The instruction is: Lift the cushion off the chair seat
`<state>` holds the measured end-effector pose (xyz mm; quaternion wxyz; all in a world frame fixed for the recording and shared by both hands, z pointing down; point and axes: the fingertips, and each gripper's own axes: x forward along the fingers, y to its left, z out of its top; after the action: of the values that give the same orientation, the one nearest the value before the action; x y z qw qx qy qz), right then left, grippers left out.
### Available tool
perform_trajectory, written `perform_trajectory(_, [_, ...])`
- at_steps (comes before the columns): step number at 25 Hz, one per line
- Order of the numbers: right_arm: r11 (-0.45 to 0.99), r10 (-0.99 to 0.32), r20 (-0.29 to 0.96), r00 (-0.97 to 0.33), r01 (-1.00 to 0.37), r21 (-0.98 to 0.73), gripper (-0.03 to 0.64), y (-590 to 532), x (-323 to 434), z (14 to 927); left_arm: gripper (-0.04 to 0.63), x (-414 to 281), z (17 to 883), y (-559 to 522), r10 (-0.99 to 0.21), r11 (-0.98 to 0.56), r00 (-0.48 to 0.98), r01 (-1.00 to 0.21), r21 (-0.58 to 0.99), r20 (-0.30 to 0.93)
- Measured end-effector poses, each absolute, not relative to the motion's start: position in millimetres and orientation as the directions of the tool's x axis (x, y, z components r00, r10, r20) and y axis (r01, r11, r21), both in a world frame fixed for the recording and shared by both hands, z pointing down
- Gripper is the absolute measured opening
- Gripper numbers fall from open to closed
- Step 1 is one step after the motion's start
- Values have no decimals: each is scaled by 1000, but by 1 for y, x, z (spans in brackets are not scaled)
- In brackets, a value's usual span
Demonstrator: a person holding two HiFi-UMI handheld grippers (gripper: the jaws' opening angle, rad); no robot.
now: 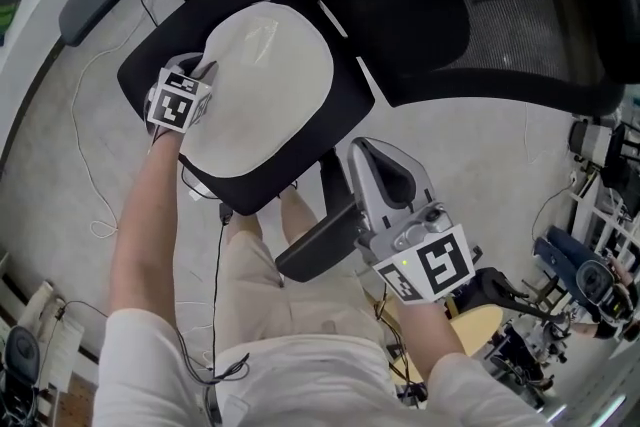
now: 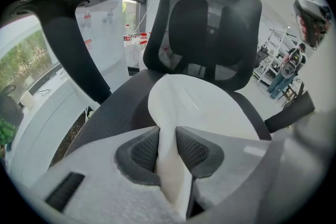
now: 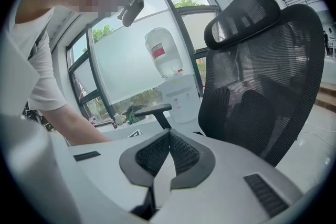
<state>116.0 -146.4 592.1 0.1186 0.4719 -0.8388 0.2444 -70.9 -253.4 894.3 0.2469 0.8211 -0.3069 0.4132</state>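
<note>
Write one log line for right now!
left gripper: shut on cushion edge | cushion: lying on chair seat | right gripper: shut, empty

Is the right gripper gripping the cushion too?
No: the right gripper sits beside the chair seat, jaws together on nothing; only the left gripper pinches the cushion edge.

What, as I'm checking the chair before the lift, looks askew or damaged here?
Only the cushion stands out: its near edge is pinched into a raised fold, clamped in the left hand-held gripper, while the rest lies flat on the seat. That is the grip, not damage; nothing looks spilled or torn.
</note>
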Motion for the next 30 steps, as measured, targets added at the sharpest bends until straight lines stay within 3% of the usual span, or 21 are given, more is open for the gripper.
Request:
perform_trajectory(20, [477,-766,324,-555,-829,-291,0,-111,86,518,71,-80,764,-203,-430,-674,534,-727,136,728])
perform_trajectory(30, [476,-800,275,-533,-844,-249,0,-107,109,458,64,-77,698,-192,-475,-674,536,-732,104,698])
